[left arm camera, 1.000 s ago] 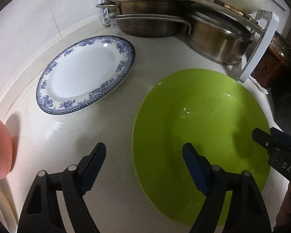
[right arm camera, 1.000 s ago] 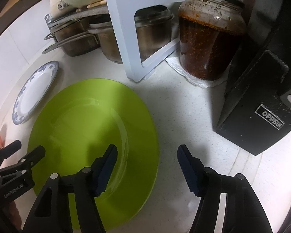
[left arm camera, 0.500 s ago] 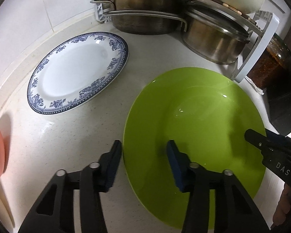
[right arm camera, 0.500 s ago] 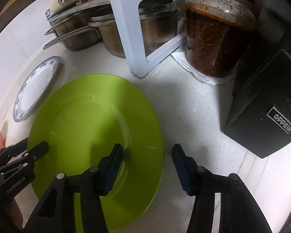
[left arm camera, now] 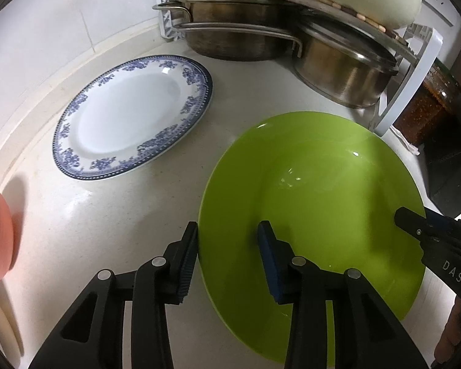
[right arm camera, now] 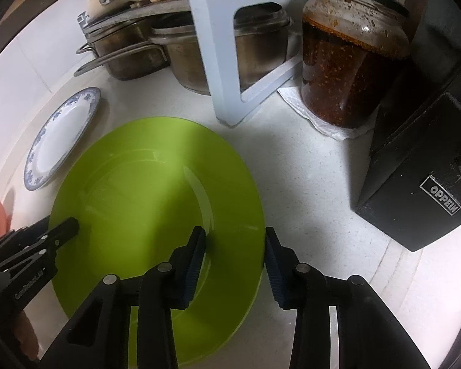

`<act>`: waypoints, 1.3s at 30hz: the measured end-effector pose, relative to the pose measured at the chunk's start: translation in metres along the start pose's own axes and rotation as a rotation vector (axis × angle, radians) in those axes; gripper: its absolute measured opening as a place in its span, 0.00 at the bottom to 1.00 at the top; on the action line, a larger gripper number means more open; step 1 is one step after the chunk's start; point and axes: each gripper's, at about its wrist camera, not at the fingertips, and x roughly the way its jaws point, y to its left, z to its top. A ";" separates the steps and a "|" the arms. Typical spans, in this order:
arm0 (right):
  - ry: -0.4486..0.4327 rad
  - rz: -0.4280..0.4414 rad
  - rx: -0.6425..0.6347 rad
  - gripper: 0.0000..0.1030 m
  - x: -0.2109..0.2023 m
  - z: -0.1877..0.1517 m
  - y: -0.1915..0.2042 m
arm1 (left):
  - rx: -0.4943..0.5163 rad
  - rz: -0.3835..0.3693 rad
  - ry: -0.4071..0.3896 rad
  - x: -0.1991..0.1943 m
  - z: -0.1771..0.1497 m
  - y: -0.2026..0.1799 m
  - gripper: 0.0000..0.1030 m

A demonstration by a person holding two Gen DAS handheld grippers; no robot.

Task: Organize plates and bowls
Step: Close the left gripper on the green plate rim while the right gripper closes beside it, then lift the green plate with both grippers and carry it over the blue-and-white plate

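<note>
2 tongs straddle opposite edges of the green plate (left arm camera: 316, 215), which lies flat on the table (left arm camera: 92, 215) beside the blue-patterned plate (left arm camera: 129, 117). The left tongs (left arm camera: 227, 246) and right tongs (right arm camera: 235, 252) have just been closing, each with the rim between its jaws, but I cannot tell if the pads press already. The step is grasping the green plate; next, both must lift together and level.

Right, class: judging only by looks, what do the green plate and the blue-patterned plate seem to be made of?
Green plate: probably glossy plastic or melamine, though glazed ceramic is possible; flat uniform colour, soft highlights.
Blue-patterned plate: likely glazed ceramic or porcelain; white glossy body, printed blue floral rim.
</note>
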 end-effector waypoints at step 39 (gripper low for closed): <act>-0.109 0.135 -0.247 0.37 -0.111 -0.071 0.119 | -0.264 0.147 -0.159 -0.156 -0.118 0.121 0.37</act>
